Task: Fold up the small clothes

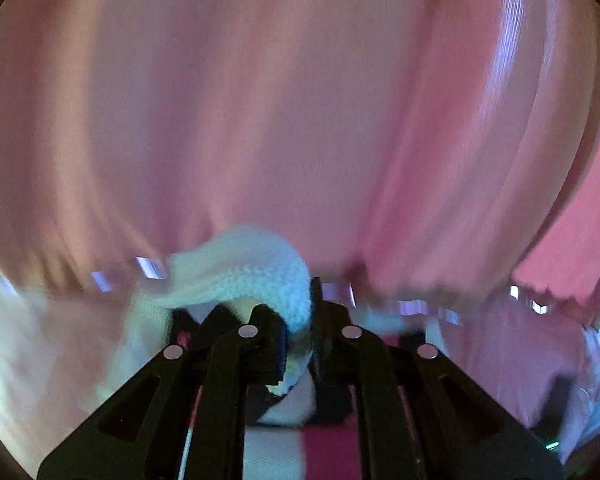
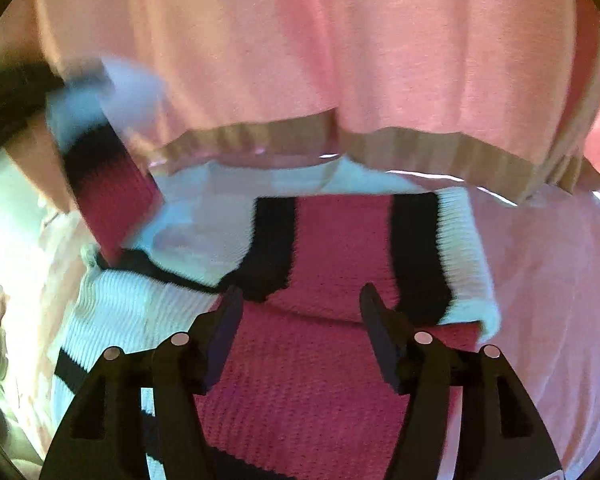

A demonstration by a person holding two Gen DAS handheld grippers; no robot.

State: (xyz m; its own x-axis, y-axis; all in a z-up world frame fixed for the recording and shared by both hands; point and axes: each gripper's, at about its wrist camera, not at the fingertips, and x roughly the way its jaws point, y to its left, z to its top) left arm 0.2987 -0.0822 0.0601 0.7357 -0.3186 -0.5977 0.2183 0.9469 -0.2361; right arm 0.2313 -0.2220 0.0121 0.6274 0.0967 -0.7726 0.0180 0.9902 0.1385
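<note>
A small knitted sweater point(image 2: 324, 248) in red, black and white stripes lies on a shiny pink table surface point(image 2: 540, 280). My right gripper point(image 2: 300, 300) is open just above its red band, jaws apart with nothing between them. One sleeve point(image 2: 104, 184) is lifted at the left, held from above. In the left wrist view my left gripper point(image 1: 296, 320) is shut on the sweater's white knitted cuff point(image 1: 244, 272), which bunches over the fingers. That view is motion-blurred.
A person in a pink sweater point(image 2: 340, 40) with a ribbed hem point(image 2: 420, 152) stands close behind the table and fills the background of both views point(image 1: 260, 100). Pale cloth point(image 2: 24, 248) lies at the left.
</note>
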